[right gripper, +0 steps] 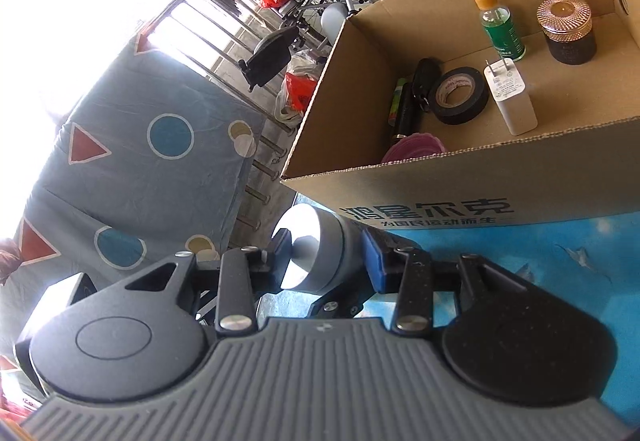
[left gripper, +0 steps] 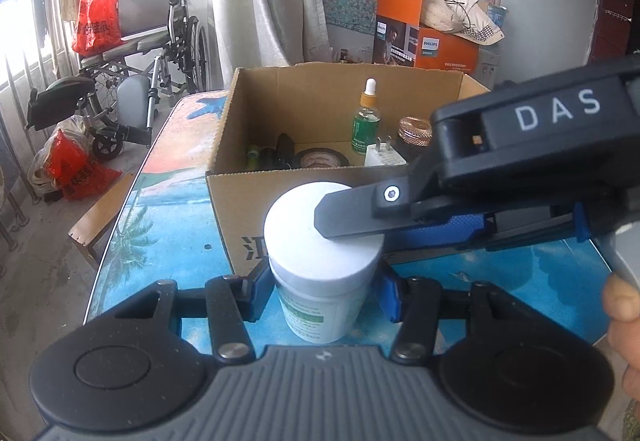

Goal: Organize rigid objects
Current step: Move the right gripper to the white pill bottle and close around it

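Observation:
A white jar (left gripper: 316, 313) with a white lid (left gripper: 292, 225) stands on the blue printed table cover (left gripper: 168, 225), just in front of an open cardboard box (left gripper: 280, 177). My left gripper (left gripper: 324, 293) is shut on the jar's body, a blue pad on each side. My right gripper (left gripper: 354, 231) comes in from the right, rolled on its side, one finger lying across the lid's top. In the right wrist view the lid (right gripper: 328, 253) sits clamped between the pads of the right gripper (right gripper: 326, 257). The box (right gripper: 440, 181) holds a green dropper bottle (right gripper: 500, 29), a white charger (right gripper: 512, 101) and a black tape roll (right gripper: 460, 95).
Also in the box are a dark jar with a rose-gold lid (right gripper: 566, 33), dark stick-shaped items and something pink (right gripper: 416, 147). A wheelchair (left gripper: 152, 41) and red bags stand on the floor to the left. Orange cartons (left gripper: 420, 41) rise behind the box. A thumb (left gripper: 620, 297) shows at the right edge.

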`<state>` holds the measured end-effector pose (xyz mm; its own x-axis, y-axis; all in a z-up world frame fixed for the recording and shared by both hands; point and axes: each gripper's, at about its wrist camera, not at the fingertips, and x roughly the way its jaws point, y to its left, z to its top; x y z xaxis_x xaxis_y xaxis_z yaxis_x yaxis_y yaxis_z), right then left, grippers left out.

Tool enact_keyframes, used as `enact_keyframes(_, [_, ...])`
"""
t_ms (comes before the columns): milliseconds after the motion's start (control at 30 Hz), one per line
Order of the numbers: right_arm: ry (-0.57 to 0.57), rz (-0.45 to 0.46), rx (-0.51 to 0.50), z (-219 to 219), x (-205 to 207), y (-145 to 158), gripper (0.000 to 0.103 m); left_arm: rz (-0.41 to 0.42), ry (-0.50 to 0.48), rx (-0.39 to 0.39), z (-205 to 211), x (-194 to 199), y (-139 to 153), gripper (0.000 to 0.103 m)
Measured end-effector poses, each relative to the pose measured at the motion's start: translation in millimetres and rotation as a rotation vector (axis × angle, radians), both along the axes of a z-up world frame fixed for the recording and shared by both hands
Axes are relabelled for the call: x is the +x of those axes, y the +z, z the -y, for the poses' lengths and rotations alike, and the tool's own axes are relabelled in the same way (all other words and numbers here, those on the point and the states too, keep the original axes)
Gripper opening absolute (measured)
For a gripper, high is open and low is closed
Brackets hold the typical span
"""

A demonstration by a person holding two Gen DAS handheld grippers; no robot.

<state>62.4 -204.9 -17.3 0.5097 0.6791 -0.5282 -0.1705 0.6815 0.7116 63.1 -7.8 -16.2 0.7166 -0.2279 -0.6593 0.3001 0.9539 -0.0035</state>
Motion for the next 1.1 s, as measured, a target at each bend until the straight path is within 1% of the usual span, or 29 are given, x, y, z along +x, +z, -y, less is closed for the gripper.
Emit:
enact_keyframes(133, [-0.043, 0.0, -0.001, 27, -15, 2, 0.04, 0.011, -0.06, 0.011, 24, -6, 1, 0.054])
enact_keyframes(300, [-0.113, 0.007, -0.015, 62, -35, 4, 0.042, 0.014, -0.133, -0.016, 52, -10, 0, 0.054])
enact_keyframes(500, [-0.177, 0.011, -0.025, 94, -48, 1, 0.042, 0.034, -0.206, 0.005, 82, -14, -8, 0.054])
enact_keyframes(833, [-0.196, -0.013, -0.036, 104, -49, -13, 0.042, 0.008, -0.243, 0.043, 95, -13, -22, 0.054])
enact_keyframes(967, [-0.193, -0.019, -0.042, 102, -49, -14, 0.042, -0.001, -0.242, 0.053, 96, -15, -24, 0.054])
enact_keyframes(1100, [-0.197, -0.019, -0.053, 101, -49, -12, 0.042, -0.004, -0.243, 0.045, 95, -14, -24, 0.054])
